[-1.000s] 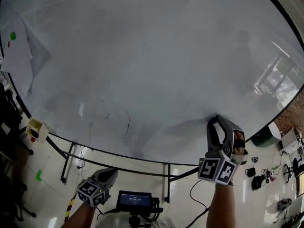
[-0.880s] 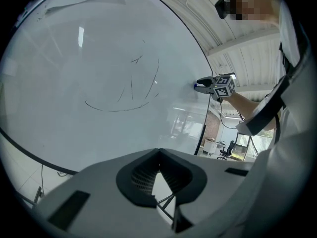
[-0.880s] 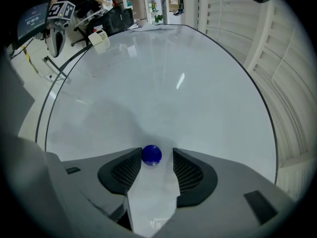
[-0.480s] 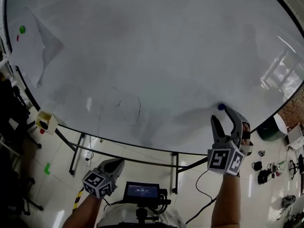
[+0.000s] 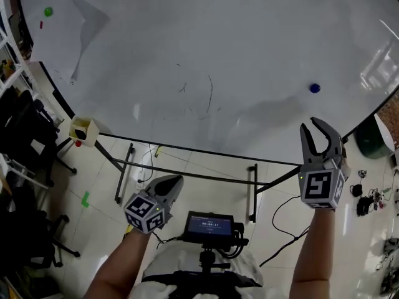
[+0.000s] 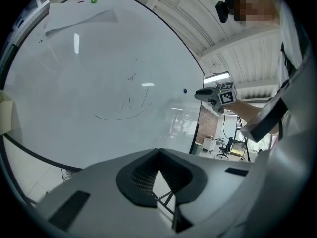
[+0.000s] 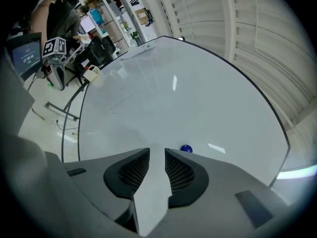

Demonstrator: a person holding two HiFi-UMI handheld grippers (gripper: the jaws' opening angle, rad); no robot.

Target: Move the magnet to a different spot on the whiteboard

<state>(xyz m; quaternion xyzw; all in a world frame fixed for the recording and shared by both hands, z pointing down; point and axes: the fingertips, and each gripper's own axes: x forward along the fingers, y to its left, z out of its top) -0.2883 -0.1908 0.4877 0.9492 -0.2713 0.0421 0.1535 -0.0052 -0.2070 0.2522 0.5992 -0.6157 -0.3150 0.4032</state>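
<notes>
A small blue magnet (image 5: 314,88) sticks to the whiteboard (image 5: 218,36) at its lower right, alone on bare board. My right gripper (image 5: 316,128) hangs just below it, off the board, not touching it. Its jaws have just been closing and still stand apart with nothing between them. In the right gripper view the magnet (image 7: 186,148) peeks out just beyond the right fingertip of that gripper (image 7: 157,153). My left gripper (image 5: 173,180) is low, below the board's bottom edge, shut and empty (image 6: 158,151). In the left gripper view the magnet (image 6: 185,90) shows far off.
A paper sheet (image 5: 59,33) hangs at the board's upper left under a green magnet (image 5: 48,11). Faint pen scribbles (image 5: 202,98) mark the board's middle. A yellowish box (image 5: 82,129) sits at its lower left corner. A small screen (image 5: 211,224) is mounted below me.
The right gripper has let go of the blue magnet and drawn back and down from the board. The magnet stays stuck there. The left gripper shifted slightly.
</notes>
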